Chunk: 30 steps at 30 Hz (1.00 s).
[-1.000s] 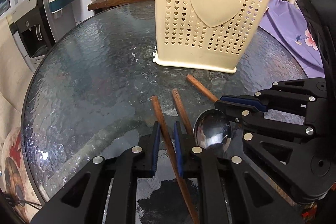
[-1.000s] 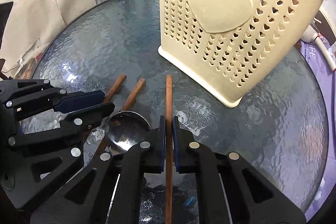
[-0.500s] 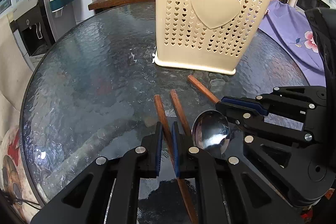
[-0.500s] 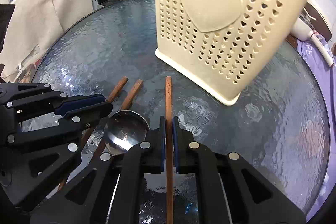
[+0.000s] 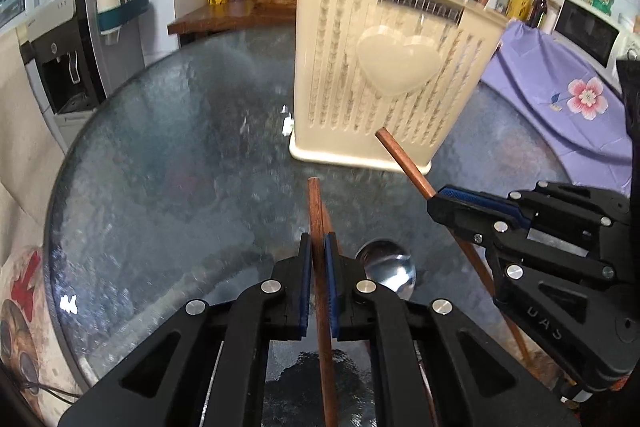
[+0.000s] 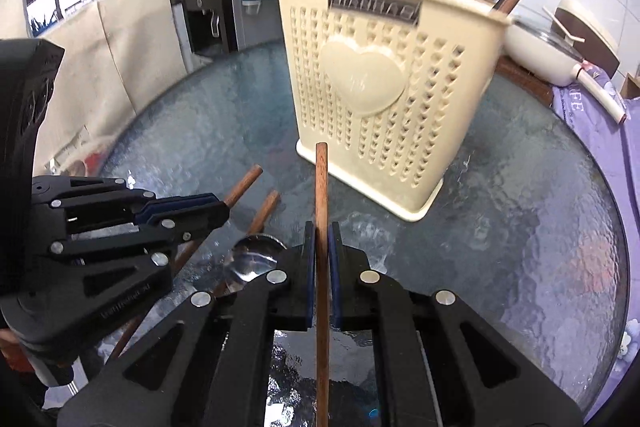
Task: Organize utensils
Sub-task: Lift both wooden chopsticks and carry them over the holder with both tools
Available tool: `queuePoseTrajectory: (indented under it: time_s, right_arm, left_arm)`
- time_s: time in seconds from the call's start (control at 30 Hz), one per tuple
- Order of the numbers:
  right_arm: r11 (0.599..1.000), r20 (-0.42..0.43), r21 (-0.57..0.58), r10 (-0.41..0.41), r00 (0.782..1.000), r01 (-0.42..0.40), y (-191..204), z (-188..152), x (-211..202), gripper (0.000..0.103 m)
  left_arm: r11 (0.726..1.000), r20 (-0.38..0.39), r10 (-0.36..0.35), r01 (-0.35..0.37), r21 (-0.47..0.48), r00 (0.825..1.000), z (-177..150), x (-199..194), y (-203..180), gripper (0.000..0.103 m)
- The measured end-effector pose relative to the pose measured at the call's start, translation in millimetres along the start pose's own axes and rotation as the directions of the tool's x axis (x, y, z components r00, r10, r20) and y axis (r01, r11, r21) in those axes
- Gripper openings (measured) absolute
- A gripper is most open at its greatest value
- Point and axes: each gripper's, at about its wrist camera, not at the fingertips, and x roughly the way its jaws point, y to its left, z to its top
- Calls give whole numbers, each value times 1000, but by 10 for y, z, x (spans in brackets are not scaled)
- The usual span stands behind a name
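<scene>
Both grippers were busy on my end. The left gripper [image 5: 316, 247] had its blue pads clamped tight on a wooden chopstick [image 5: 316, 211], which ran straight out ahead between the fingers. Its jaws had just been closing in on that stick. There looked to be a second chopstick [image 5: 329, 227] tucked right behind it on that gripper's right side, mostly hidden, so I couldn't tell whether it was caught too.

The right gripper [image 6: 319, 243] was clenched on its own chopstick [image 6: 321, 187], tip pointing forward toward the base of the cream utensil holder [image 6: 372, 99]. The holder stood upright on the glass table [image 6: 520, 227] ahead of both grippers, with a few utensils already sticking out of its top.

A metal spoon [image 6: 254, 259] lay on the glass just left of the right gripper's fingers, between the two grippers. The holder looked blurry in the left wrist view, so no fine detail there.
</scene>
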Motion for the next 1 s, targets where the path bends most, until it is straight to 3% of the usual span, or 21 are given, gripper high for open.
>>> queuePoseTrajectory:
  time_s: [0.2, 0.5, 0.83, 1.0]
  right_arm:
    - [998, 79, 41, 33, 996, -36, -113, 40, -327, 7]
    - [988, 201, 92, 103, 974, -123, -257, 135, -912, 7]
    - [979, 255, 94, 151, 955, -180, -270, 180, -1260, 7]
    - [983, 268, 75, 143, 953, -169, -227, 208, -1360, 7]
  left_arm:
    - [999, 79, -31, 31, -6, 996, 132, -307, 14, 7]
    - [993, 178, -118, 120, -3, 977, 211, -798, -5, 7]
    - [978, 225, -207, 209, 18, 952, 267, -1131, 8, 6]
    - [972, 235, -234, 232, 37, 943, 265, -1250, 29, 6]
